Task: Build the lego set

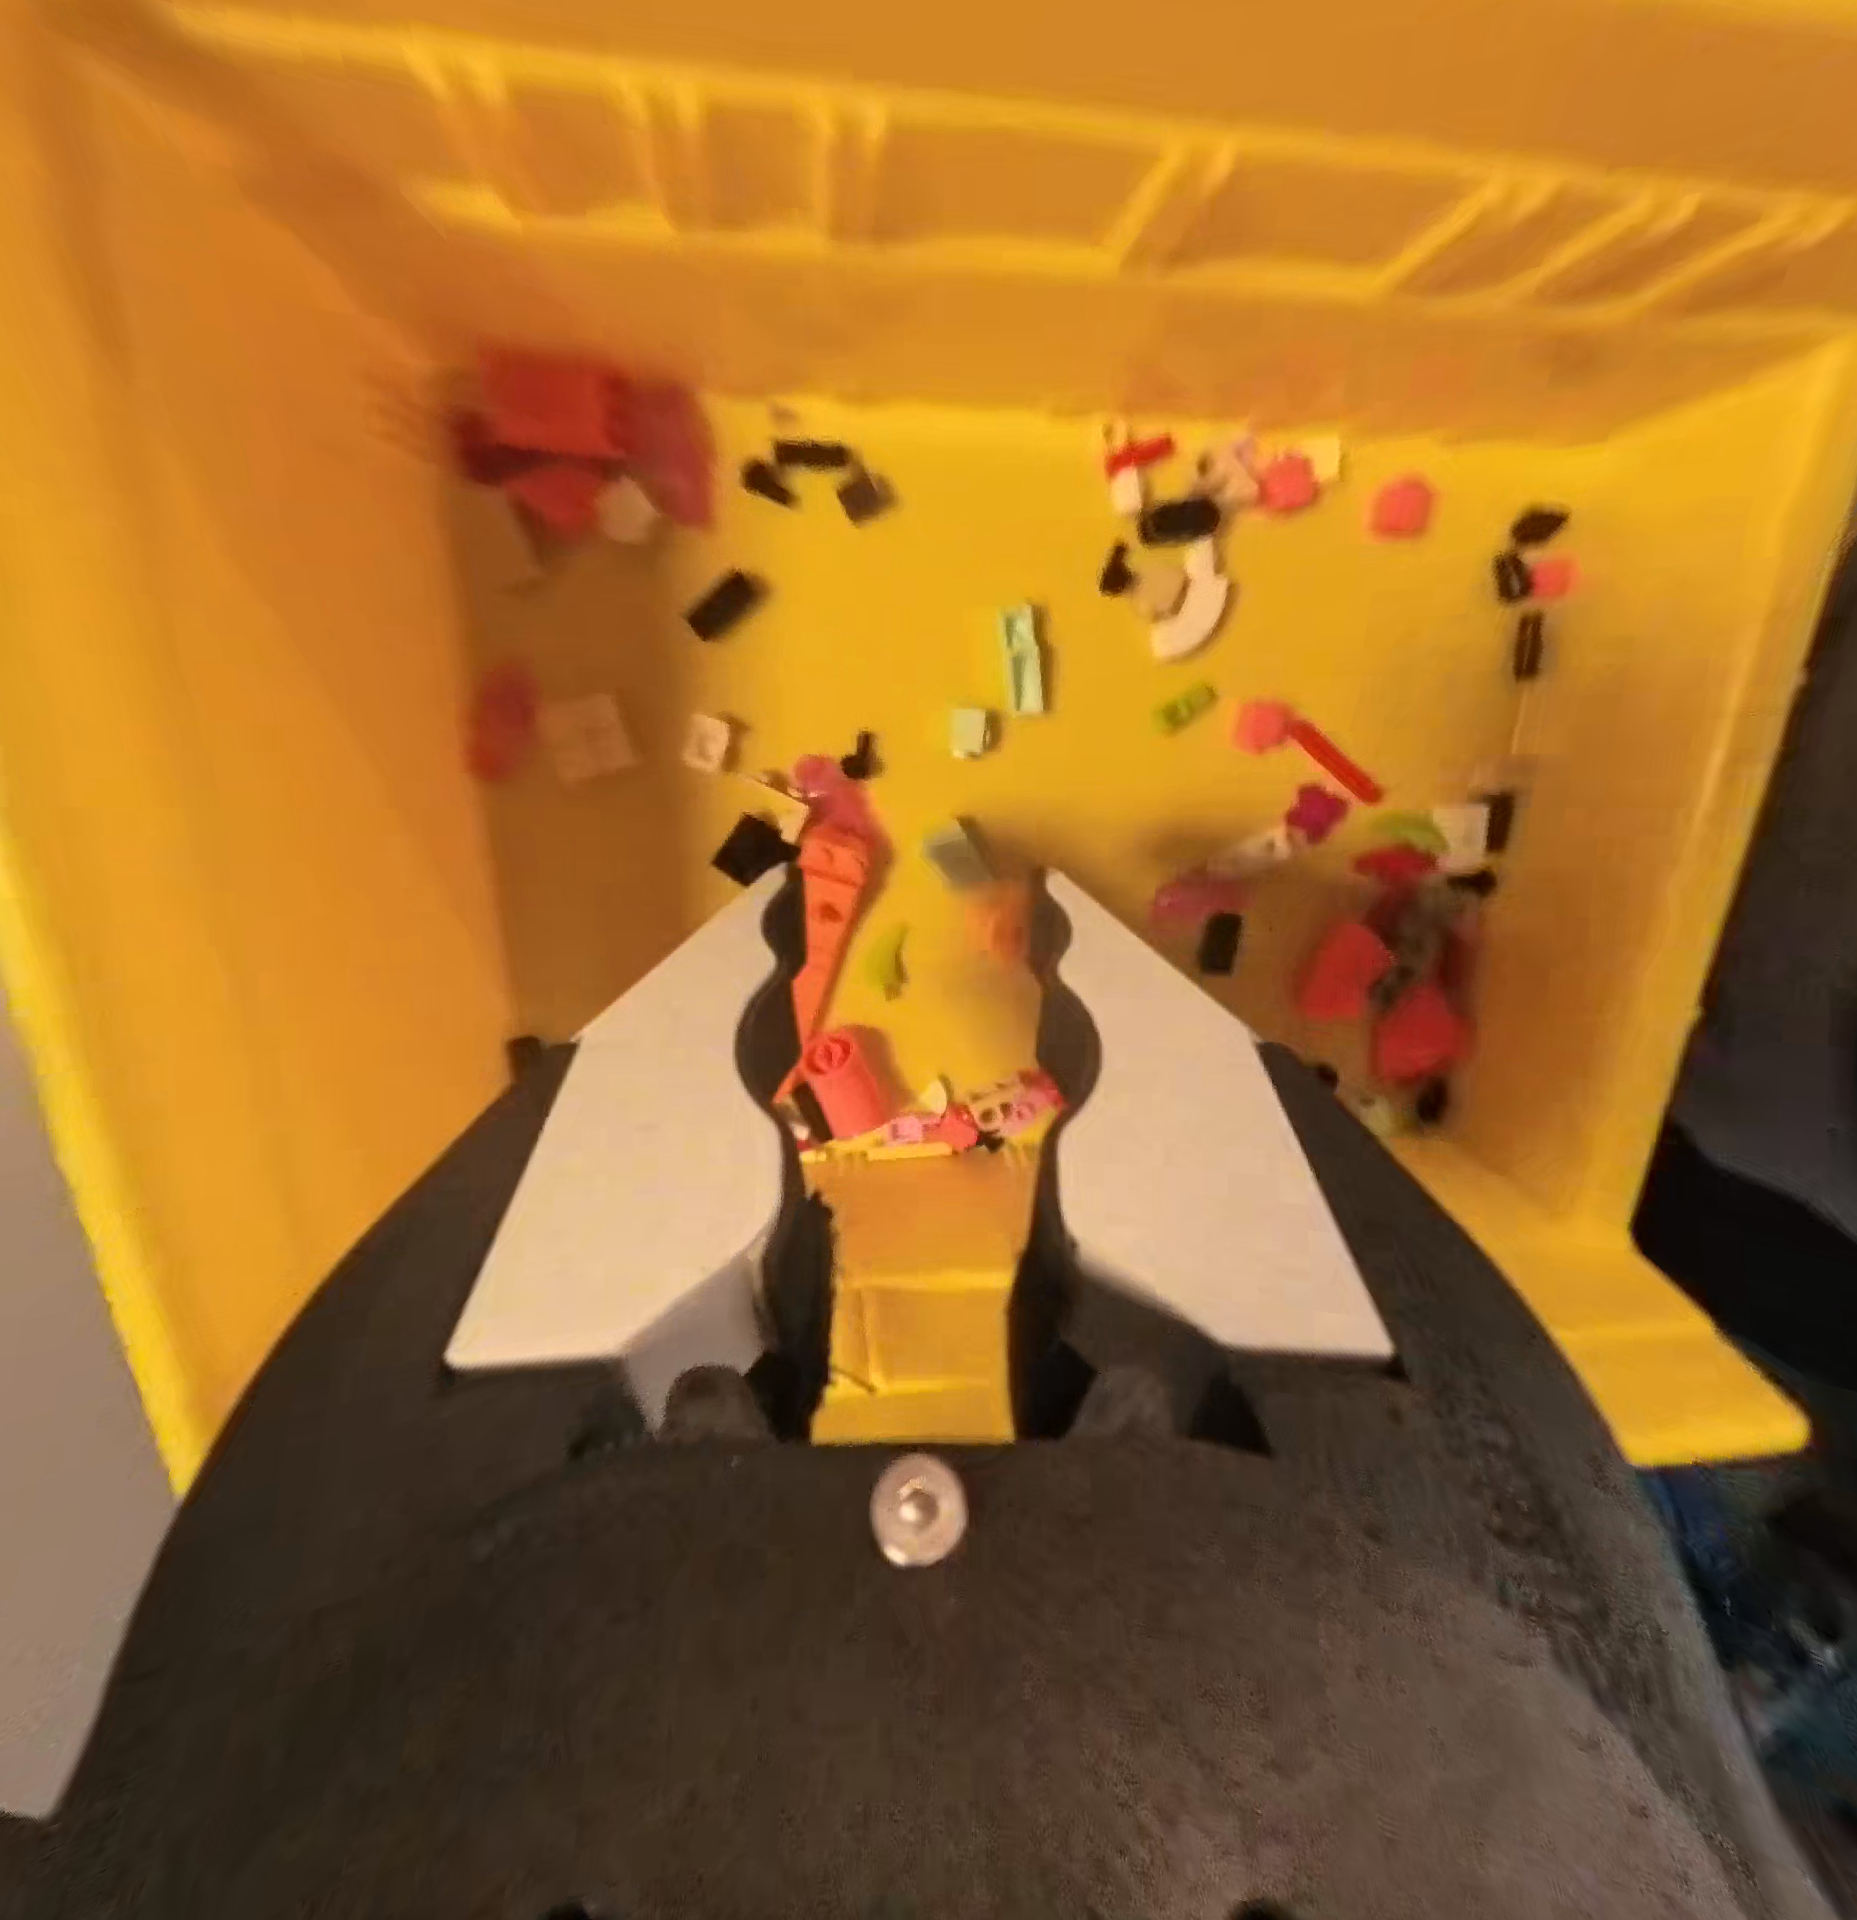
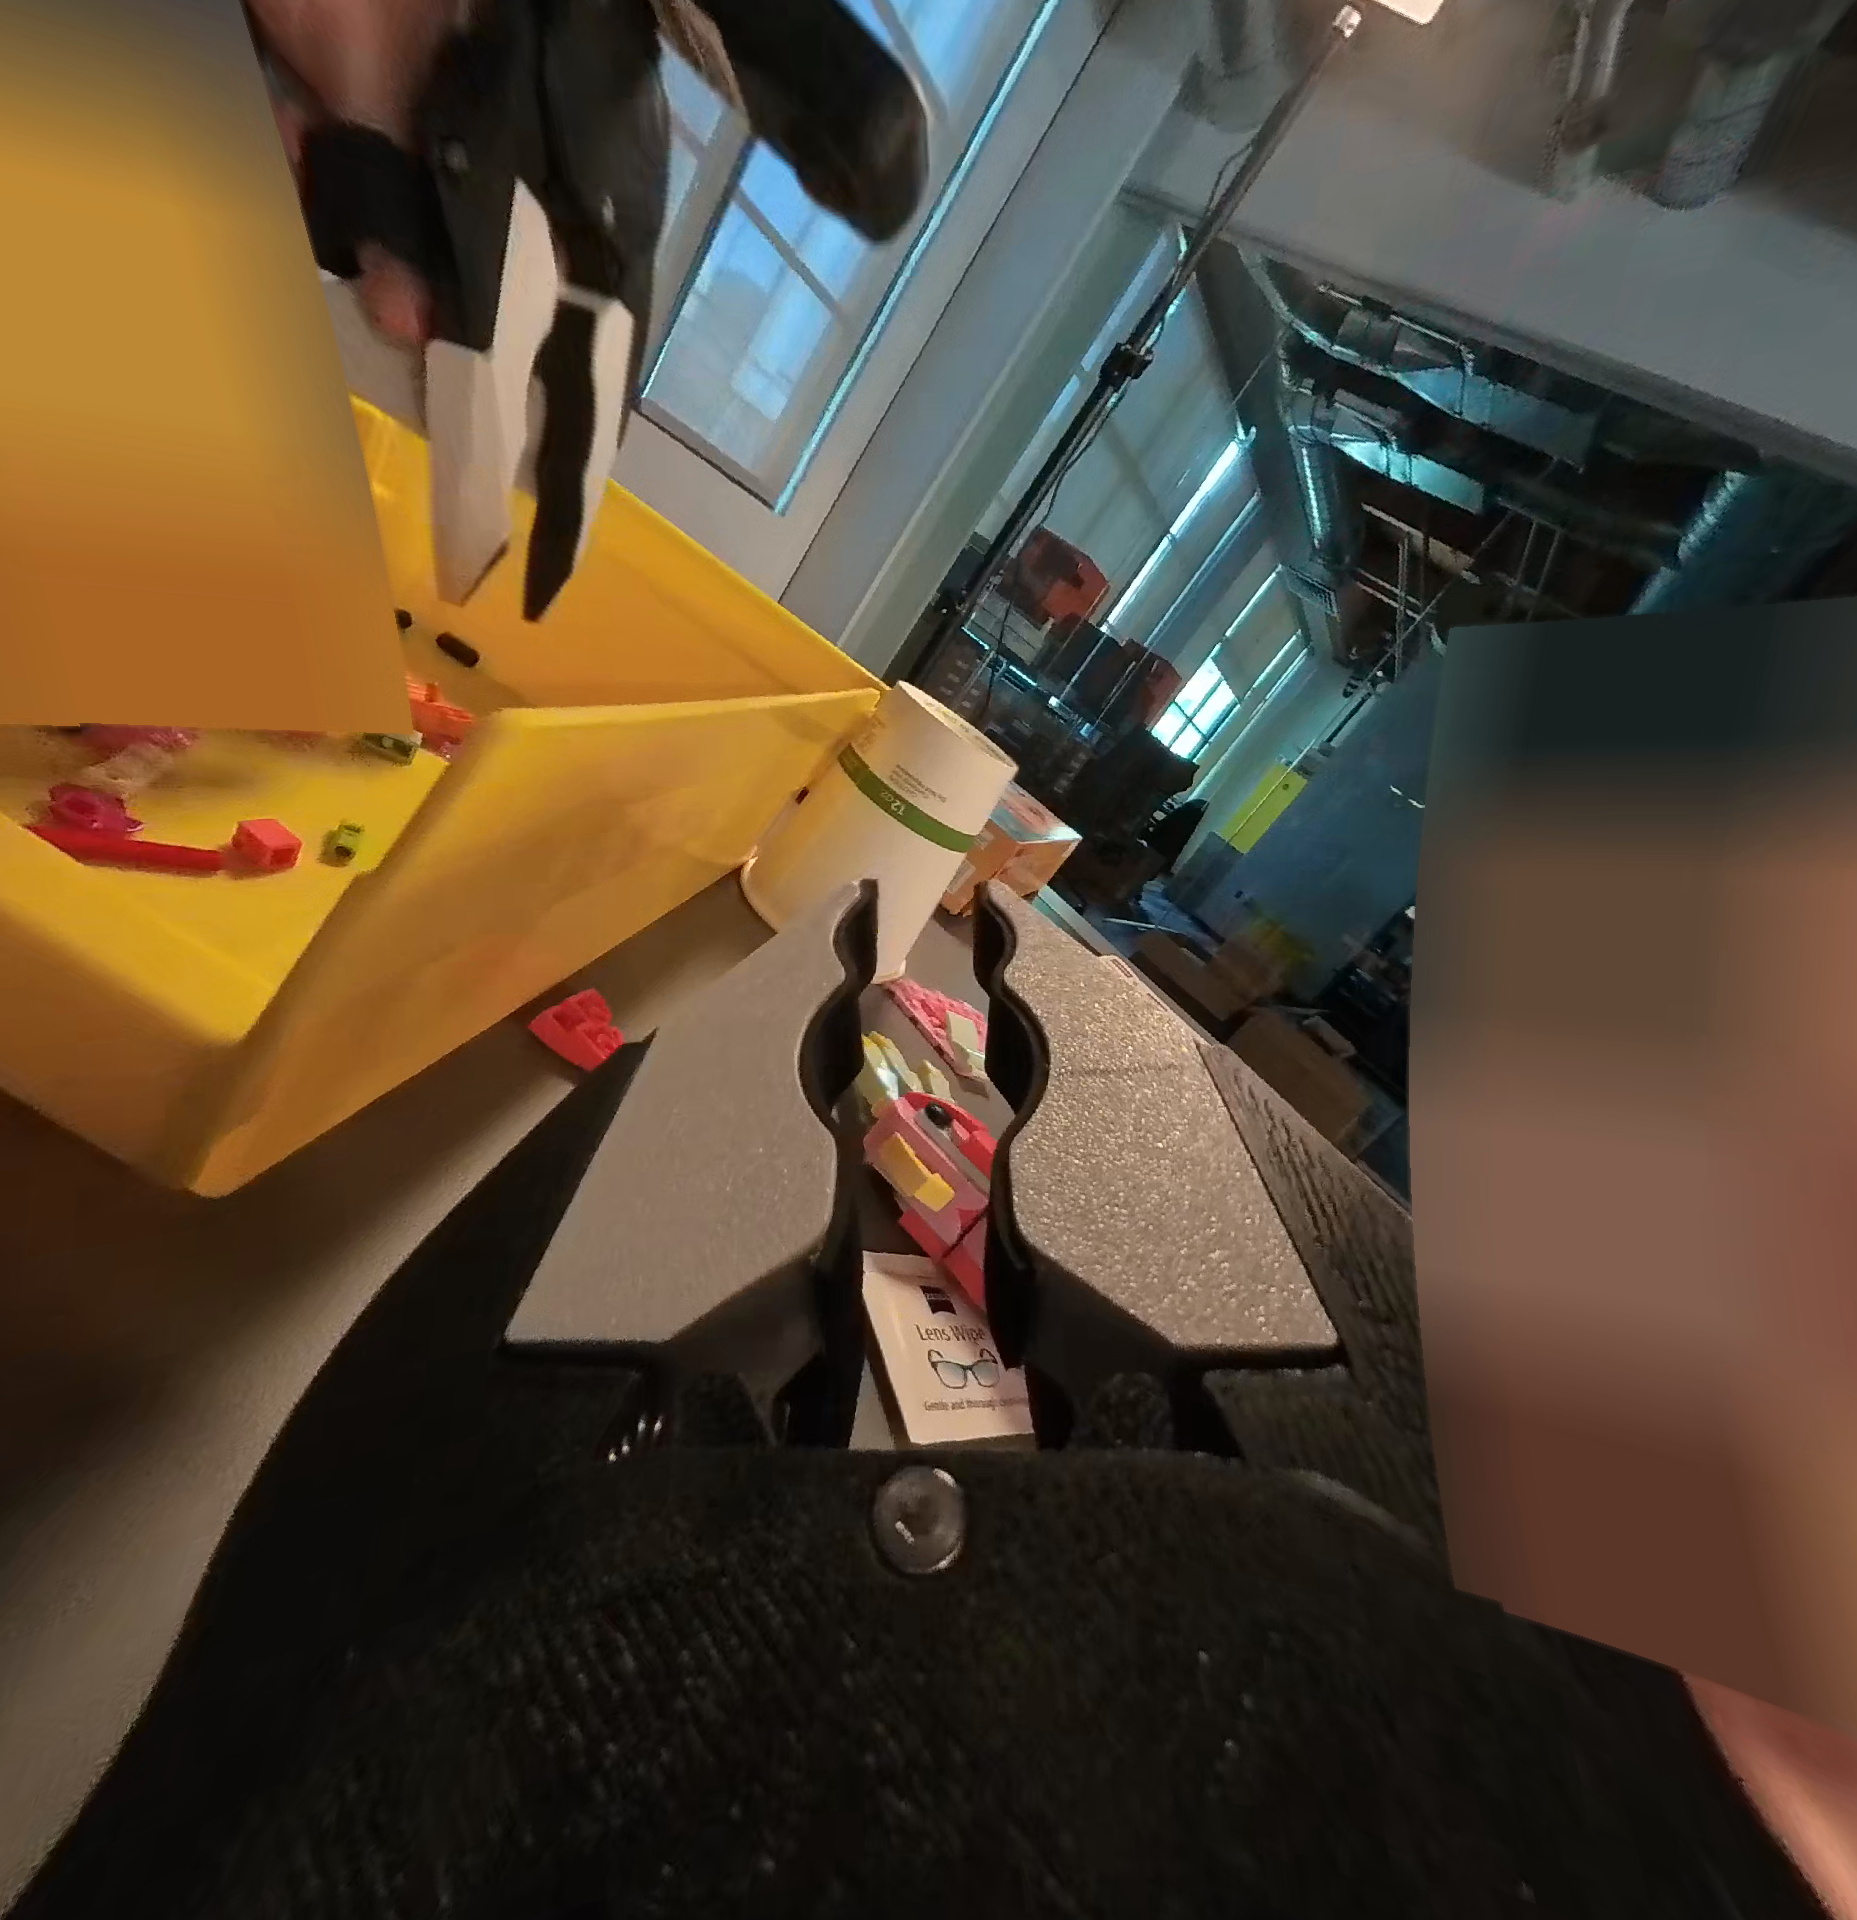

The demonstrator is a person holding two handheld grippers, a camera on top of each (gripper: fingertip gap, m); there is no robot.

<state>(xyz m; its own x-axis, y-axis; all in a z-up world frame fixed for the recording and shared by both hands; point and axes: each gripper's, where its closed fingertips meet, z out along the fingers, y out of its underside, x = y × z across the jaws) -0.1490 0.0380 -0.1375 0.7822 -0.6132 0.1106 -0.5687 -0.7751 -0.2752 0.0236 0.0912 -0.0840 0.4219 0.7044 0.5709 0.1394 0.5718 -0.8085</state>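
One big yellow bin [image 1: 228, 727] fills our left wrist view, its floor strewn with small loose bricks in red, pink, black, white and pale green. We have the left gripper [image 1: 913, 883] hanging above that floor, jaws well apart and nothing pinched between them. The right wrist view confirms it, showing those white fingers at eleven o'clock, spread and bare over the bin.

At nine o'clock of the gap, a long orange brick strip [image 1: 830, 935] runs along the inner edge of the left finger, down on the bin floor. At its six o'clock end sits a stubby red round brick [image 1: 841, 1081], and a tiny lime piece [image 1: 893, 951] lies at three o'clock of the strip.

Over to the right gripper [image 2: 924, 904], low over the grey table [image 2: 685, 935] just outside the bin. Its jaws stand a narrow way apart. At twelve o'clock of the tips lies a white paper cup [image 2: 903, 821] with a green band, on its side against the bin wall. Between the fingers, nearer six o'clock, we see a white packet [image 2: 939, 1351] flat on the table and a pink and yellow brick build [image 2: 929, 1164] above it. Whether the pads press on that build, we cannot tell. A lone red brick [image 2: 579, 1023] sits on the table at nine o'clock of the fingers
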